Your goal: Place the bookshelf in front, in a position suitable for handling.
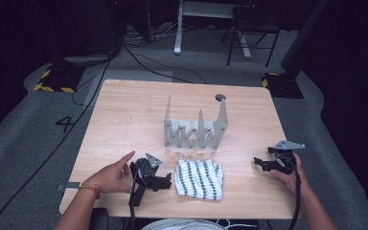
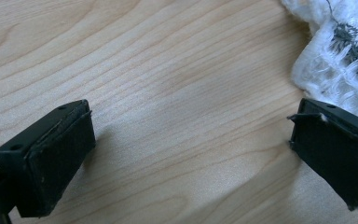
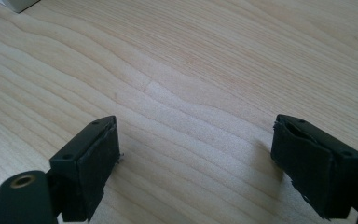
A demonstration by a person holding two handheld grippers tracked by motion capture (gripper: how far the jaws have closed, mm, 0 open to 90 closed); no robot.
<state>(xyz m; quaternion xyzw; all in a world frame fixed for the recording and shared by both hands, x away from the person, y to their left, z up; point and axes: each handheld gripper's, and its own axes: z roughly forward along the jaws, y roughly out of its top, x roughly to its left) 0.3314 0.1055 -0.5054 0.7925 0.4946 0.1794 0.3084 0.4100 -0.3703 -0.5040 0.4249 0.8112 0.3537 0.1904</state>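
My left gripper (image 1: 166, 180), jaws wide, lies at the folded cloth's (image 1: 199, 178) nine o'clock edge; my right gripper (image 1: 261, 163), equally wide, at three o'clock. I'd slide one jaw under the hem.

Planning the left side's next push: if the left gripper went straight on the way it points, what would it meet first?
Most likely the folded towel: the left gripper, jaws open, lies on the table with the towel's edge at one jaw. Depth is hard to judge.
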